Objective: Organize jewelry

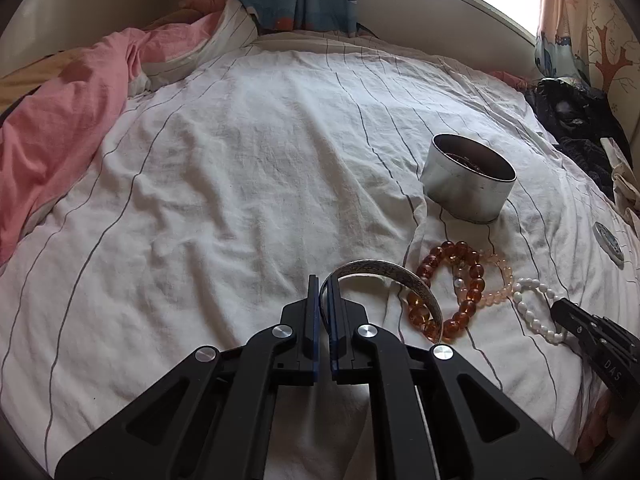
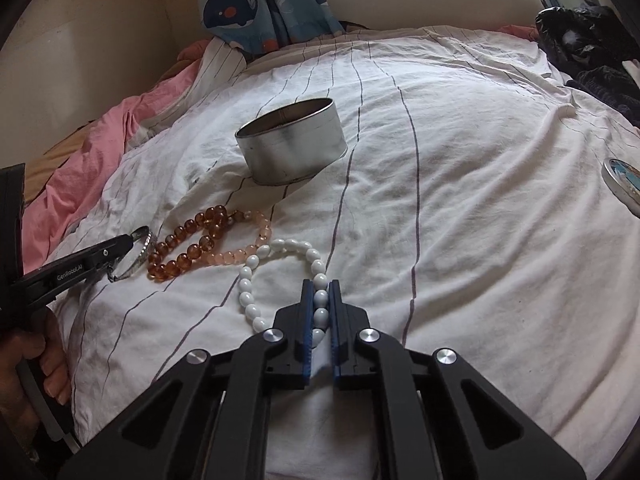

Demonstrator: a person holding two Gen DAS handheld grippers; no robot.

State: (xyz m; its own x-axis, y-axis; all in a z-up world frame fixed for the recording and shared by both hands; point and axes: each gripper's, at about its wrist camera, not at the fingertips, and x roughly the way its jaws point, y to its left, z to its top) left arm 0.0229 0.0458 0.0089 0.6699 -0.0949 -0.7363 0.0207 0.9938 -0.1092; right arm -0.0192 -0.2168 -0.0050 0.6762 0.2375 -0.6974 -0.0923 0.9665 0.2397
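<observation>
My left gripper (image 1: 325, 286) is shut on a silver bangle (image 1: 384, 270), which curves off to the right just above the bed sheet. My right gripper (image 2: 321, 288) is shut on a white bead bracelet (image 2: 256, 264) that lies on the sheet. An amber bead bracelet (image 1: 472, 276) and a pale pink bead bracelet (image 1: 502, 284) lie overlapping between the two. A round silver tin (image 1: 466, 182), open at the top, stands on the sheet beyond them; it also shows in the right wrist view (image 2: 292, 144). The left gripper (image 2: 124, 246) with the bangle (image 2: 142, 256) shows at the left there.
The tin's lid (image 2: 624, 184) lies on the sheet at the far right. A pink quilt (image 1: 60, 120) is bunched at the left, dark clothes (image 1: 576, 128) at the far right. Whale-print curtains (image 2: 264, 4) hang at the back.
</observation>
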